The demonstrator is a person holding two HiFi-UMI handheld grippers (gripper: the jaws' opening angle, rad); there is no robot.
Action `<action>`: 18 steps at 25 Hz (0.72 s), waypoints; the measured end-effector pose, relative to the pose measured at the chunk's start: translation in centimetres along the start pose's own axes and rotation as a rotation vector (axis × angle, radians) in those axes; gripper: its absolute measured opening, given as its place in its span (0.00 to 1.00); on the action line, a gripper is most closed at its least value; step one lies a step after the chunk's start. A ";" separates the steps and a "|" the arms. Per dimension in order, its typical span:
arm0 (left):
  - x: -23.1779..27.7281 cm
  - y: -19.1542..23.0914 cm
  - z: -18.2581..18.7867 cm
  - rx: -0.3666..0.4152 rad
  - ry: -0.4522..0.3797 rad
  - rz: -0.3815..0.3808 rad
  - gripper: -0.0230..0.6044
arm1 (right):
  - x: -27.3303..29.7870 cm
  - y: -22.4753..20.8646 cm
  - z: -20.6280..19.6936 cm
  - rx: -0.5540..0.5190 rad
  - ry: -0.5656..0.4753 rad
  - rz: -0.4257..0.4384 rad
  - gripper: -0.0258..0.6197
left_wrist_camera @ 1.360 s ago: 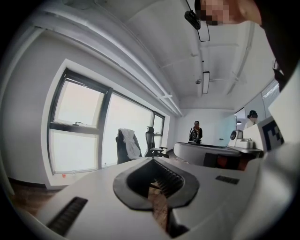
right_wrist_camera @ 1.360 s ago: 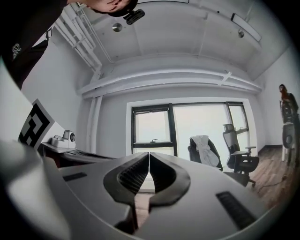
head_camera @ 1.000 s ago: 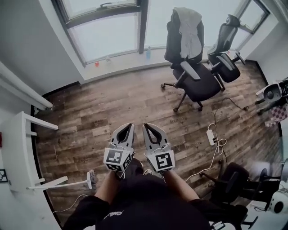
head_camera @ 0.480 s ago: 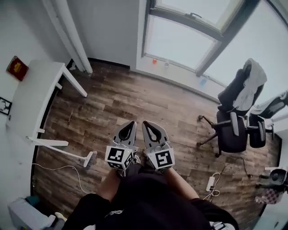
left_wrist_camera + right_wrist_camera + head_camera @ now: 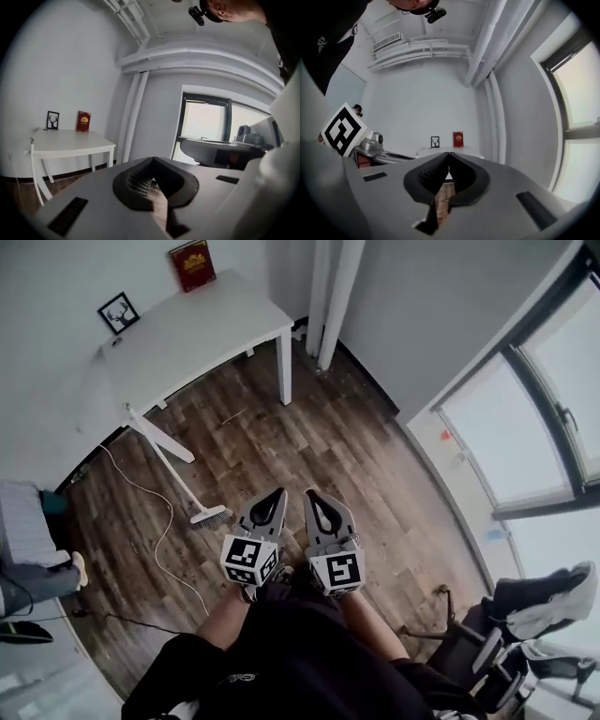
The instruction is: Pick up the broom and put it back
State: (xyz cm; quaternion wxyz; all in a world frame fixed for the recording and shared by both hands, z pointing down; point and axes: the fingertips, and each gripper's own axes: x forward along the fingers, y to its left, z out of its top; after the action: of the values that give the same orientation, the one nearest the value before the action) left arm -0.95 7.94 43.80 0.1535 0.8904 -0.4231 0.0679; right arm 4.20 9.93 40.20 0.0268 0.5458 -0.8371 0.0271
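Observation:
The broom (image 5: 212, 516) lies on the wood floor, its brush head just left of my grippers and its thin white handle running up-left toward the white table (image 5: 187, 334). My left gripper (image 5: 277, 493) and right gripper (image 5: 310, 494) are held side by side in front of the person's body, above the floor and a short way right of the brush. Both are shut with nothing between the jaws. In the left gripper view the left gripper (image 5: 152, 160) points toward the table (image 5: 70, 140). In the right gripper view the right gripper (image 5: 449, 154) points at the same table (image 5: 440, 150).
A framed picture (image 5: 119, 311) and a red book (image 5: 192, 259) stand on the table by the wall. A white cable (image 5: 169, 521) snakes over the floor left of the broom. White pipes (image 5: 333, 296) run down the corner. Office chairs (image 5: 525, 615) stand at lower right, below the window (image 5: 534, 427).
The head view has swung round: the table and broom have moved from the left edge to ahead-left, and the chairs have slid to lower right. Both grippers stay shut, side by side.

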 end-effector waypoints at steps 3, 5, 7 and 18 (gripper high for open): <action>0.2 1.9 0.4 -0.014 -0.018 0.099 0.04 | 2.0 0.2 0.7 0.008 -0.015 0.083 0.07; 0.6 2.9 0.3 -0.029 -0.024 0.162 0.04 | 3.5 -0.5 -0.1 0.018 -0.002 0.121 0.07; 1.1 4.1 0.1 -0.035 -0.021 0.217 0.04 | 5.5 -1.2 -1.3 0.021 0.006 0.162 0.07; -3.8 18.2 -0.9 -0.101 -0.029 0.461 0.04 | 16.1 8.8 -2.7 0.001 0.035 0.415 0.07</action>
State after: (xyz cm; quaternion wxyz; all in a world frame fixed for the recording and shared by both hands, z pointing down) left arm -17.38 0.17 47.59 0.1721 0.7623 -0.6203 0.0673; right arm -10.34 -1.03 43.94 0.0348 0.3609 -0.9310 0.0418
